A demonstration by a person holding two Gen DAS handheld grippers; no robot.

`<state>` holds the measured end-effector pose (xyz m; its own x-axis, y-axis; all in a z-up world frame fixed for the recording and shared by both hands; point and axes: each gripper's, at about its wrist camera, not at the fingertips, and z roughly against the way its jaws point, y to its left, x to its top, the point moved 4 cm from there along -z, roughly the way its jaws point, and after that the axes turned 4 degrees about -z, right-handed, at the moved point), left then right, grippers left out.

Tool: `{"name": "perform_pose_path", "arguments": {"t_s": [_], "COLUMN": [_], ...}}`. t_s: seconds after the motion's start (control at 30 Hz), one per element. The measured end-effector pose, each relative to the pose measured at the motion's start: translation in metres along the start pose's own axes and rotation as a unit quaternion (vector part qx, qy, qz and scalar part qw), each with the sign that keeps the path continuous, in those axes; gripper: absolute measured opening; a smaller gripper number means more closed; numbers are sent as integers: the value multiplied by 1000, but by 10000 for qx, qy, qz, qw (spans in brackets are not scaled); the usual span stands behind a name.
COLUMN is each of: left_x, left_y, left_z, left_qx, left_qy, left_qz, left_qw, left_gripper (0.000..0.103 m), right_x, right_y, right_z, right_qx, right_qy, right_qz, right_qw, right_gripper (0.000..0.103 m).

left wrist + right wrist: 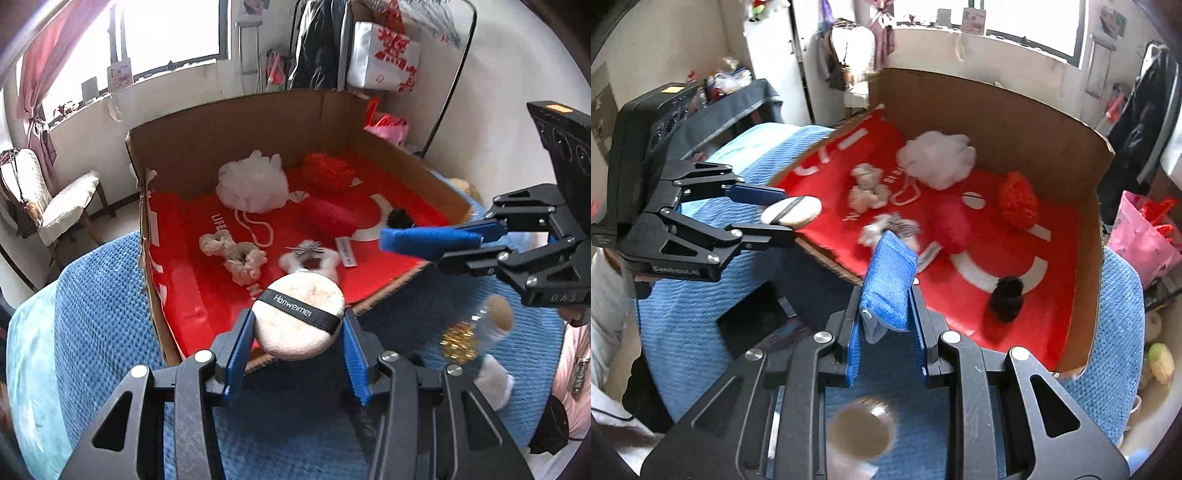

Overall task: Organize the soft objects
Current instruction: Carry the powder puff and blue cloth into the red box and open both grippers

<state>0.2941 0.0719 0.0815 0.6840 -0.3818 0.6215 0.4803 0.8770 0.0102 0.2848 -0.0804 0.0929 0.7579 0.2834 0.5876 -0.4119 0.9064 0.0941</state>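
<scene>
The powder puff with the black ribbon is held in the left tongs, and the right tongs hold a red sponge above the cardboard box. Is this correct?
Not quite: the colour is wrong. The left tongs do hold the powder puff, but the sponge in the right tongs is blue, not red. The right wrist view shows it clearly, at the near edge of the cardboard box.

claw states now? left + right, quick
Left claw: closed on the round powder puff, near the cardboard box.
Right claw: closed on the blue folded cloth.
</scene>
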Motion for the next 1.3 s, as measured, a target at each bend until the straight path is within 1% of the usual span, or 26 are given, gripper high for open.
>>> {"name": "perform_pose_path", "arguments": {"t_s": [0.17,0.37,0.5,0.67,0.73,1.07,1.13,1.17,1.2,1.23,1.27,1.3], "left_x": [6,6,8,10,11,14,14,15,15,15,15,15], "left_y": [9,12,14,14,13,17,17,18,18,18,18,17], "left_z": [-31,-56,-65,-74,-78,-84,-84,-85,-86,-86,-87,-87], "left_qx": [119,291,354,367,378,258,243,235,216,208,198,192], "left_qy": [469,811,912,984,1009,1075,1086,1093,1102,1099,1095,1089], "left_qz": [-133,-313,-311,-328,-329,-263,-268,-270,-276,-284,-291,-292], "left_qw": [9987,9958,9947,9939,9936,9935,9934,9934,9933,9933,9934,9934], "left_gripper": [49,49,49,49,50,51,52,53,54,55,57,58], "right_x": [2,-1,-1,1,1,6,5,5,4,4,4,4], "right_y": [-19,-38,-48,-55,-55,-57,-57,-57,-57,-57,-58,-58], "right_z": [-26,-48,-59,-68,-70,-85,-86,-87,-87,-87,-88,-87], "right_qx": [-167,-384,-510,-523,-619,-589,-577,-569,-559,-560,-564,-572], "right_qy": [231,395,463,505,489,591,618,622,630,634,635,589], "right_qz": [39,63,114,122,188,194,196,191,186,181,175,171], "right_qw": [9996,9985,9976,9973,9967,9963,9962,9963,9963,9963,9962,9965], "right_gripper": [22,22,22,22,22,23,28,29,32,44,52,62]}}
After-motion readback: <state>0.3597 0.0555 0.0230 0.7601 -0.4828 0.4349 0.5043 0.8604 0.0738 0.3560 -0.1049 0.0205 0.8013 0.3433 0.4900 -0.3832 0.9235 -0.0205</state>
